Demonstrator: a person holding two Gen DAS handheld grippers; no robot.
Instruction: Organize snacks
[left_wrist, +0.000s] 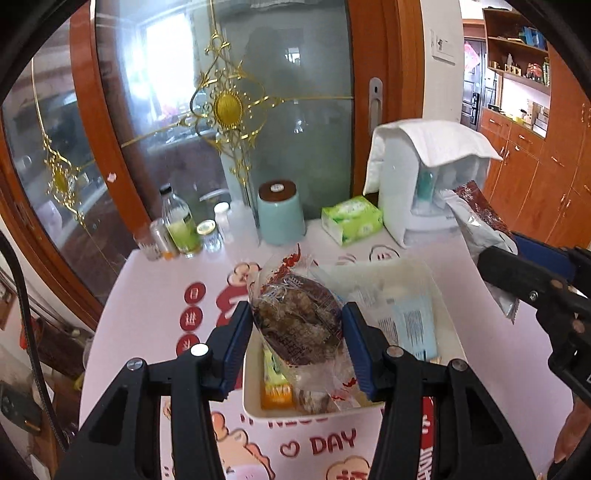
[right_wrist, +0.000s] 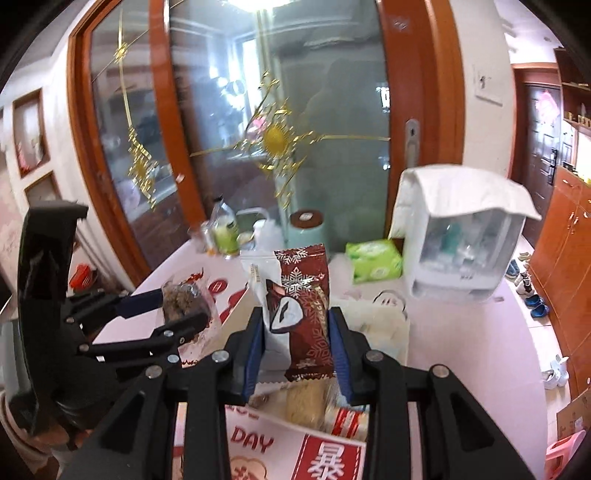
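Fingers (left_wrist: 242, 332) — clamping brown snack pack (left_wrist: 299, 321)

Pale pink table (left_wrist: 155, 280) printed with red cartoon lettering. White bin (left_wrist: 253, 402) at its middle; above that bin, a clear red-trimmed packet (left_wrist: 295, 314) of brown snack and a dark red snowflake-patterned packet (right_wrist: 308, 295). Behind the bin, mint-green canister (left_wrist: 280, 218), brown-lidded, beside a green-and-white tissue pack (left_wrist: 351, 219).
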